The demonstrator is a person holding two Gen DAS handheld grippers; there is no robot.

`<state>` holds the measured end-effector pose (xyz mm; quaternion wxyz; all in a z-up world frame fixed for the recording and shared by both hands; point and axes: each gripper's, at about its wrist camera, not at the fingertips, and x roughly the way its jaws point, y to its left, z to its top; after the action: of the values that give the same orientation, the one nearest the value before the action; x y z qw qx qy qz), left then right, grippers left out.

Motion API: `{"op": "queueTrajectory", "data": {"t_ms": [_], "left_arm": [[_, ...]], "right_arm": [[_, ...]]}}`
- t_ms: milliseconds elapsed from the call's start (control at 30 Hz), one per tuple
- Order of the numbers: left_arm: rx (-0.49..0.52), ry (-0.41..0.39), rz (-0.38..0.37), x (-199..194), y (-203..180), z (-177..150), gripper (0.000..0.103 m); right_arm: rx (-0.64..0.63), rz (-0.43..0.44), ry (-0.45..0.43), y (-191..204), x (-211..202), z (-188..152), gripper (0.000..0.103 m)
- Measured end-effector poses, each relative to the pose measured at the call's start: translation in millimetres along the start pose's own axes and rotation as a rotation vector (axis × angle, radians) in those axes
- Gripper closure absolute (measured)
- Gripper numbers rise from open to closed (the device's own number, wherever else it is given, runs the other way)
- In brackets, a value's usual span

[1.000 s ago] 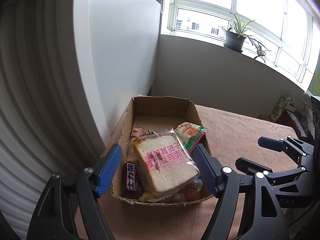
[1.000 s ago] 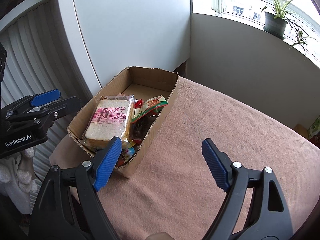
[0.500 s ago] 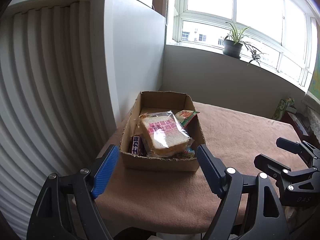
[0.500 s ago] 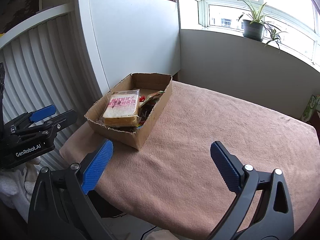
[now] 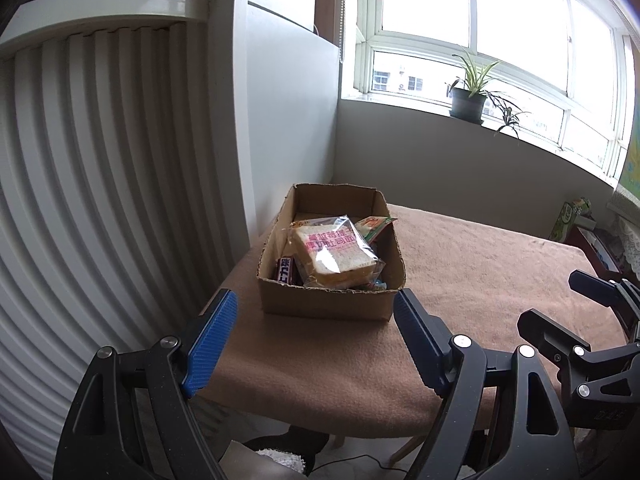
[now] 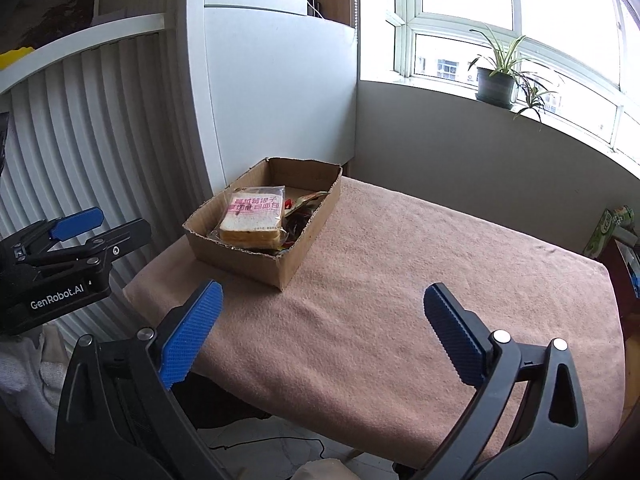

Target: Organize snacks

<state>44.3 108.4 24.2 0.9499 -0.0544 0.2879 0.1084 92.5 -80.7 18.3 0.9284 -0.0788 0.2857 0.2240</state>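
A cardboard box [image 5: 324, 304] [image 6: 256, 264] stands at the table's near left corner. On top inside lies a bagged slice of bread [image 5: 336, 252] [image 6: 252, 220] with pink writing. A dark snack bar [image 5: 285, 270] and a green-edged packet [image 5: 374, 225] lie beside it, over other snacks. My left gripper [image 5: 316, 328] is open and empty, held back from the box off the table's front edge; it also shows in the right wrist view [image 6: 100, 226]. My right gripper [image 6: 320, 328] is open and empty over the table's front edge; it also shows in the left wrist view [image 5: 560, 304].
The table [image 6: 400, 280] is covered with a brown cloth. A white ribbed wall [image 5: 100, 200] and a white cabinet [image 6: 272, 100] stand to the left. A potted plant [image 5: 468, 98] sits on the windowsill. A green carton [image 6: 608, 228] stands at the far right.
Both grippers have pulled back and up from the box, which now looks smaller and farther. Both stay open and empty. The snacks in the box have not moved.
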Motion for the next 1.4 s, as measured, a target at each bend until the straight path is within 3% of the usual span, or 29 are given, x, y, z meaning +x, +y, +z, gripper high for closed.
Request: {"op": "queueTrajectory", "data": {"t_ms": [1400], "left_arm": [[0.029, 0.002, 0.005, -10, -14, -5, 0.022]], "right_arm": [[0.053, 0.022, 0.036, -8, 2, -11, 0.0]]}}
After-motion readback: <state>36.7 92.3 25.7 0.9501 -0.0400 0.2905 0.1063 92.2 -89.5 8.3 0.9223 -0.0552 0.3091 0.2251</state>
